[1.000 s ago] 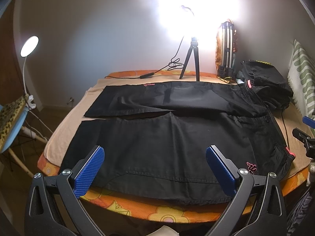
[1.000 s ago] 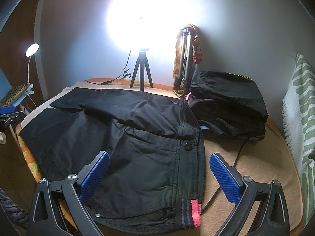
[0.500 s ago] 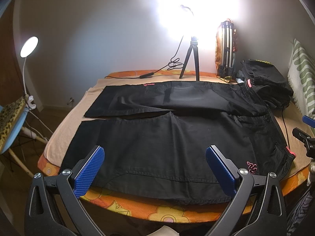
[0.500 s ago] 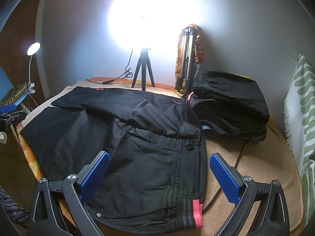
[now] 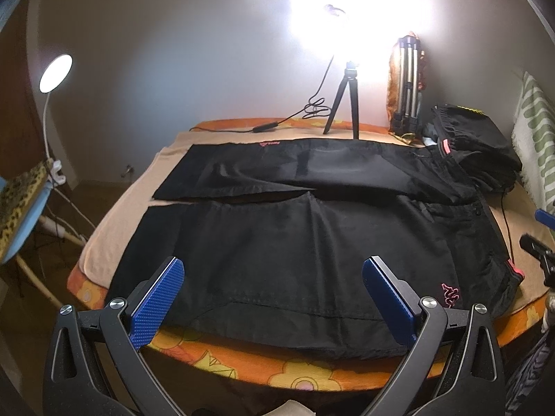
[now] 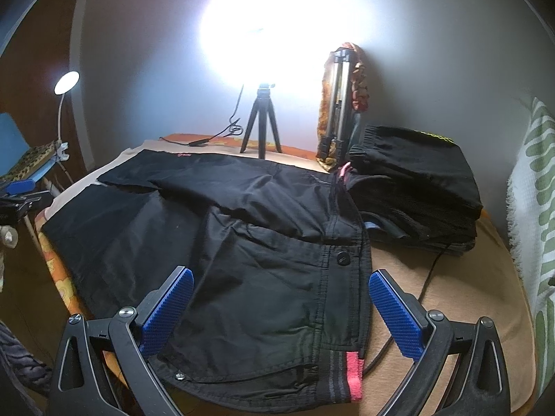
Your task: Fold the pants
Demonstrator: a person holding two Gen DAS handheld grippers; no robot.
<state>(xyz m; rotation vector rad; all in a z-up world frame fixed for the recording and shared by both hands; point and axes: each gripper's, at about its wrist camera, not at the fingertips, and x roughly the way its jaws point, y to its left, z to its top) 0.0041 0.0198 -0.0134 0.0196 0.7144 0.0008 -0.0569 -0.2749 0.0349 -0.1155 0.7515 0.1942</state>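
Observation:
Black pants [image 5: 298, 242] lie spread flat on the table, both legs running to the left and the waistband [image 6: 347, 312] with its pink tab at the right. My left gripper [image 5: 272, 287] hovers open over the near leg by the front edge, nothing between its blue pads. In the right wrist view the pants [image 6: 242, 249] fill the middle, and my right gripper [image 6: 281, 306] stands open above the waist end, empty. The right gripper's tip shows at the far right of the left wrist view.
A beige cloth [image 5: 118, 215] covers the orange flowered table [image 5: 312, 374]. A stack of folded black clothes [image 6: 416, 187] sits at the back right with a cable [image 6: 430, 270] trailing from it. A small tripod [image 5: 343, 104], a folded tripod [image 5: 406, 83] and a bright lamp stand at the rear.
The right wrist view has shifted slightly, the waistband sitting a little lower and closer. The left gripper has barely moved. Both grippers stay open.

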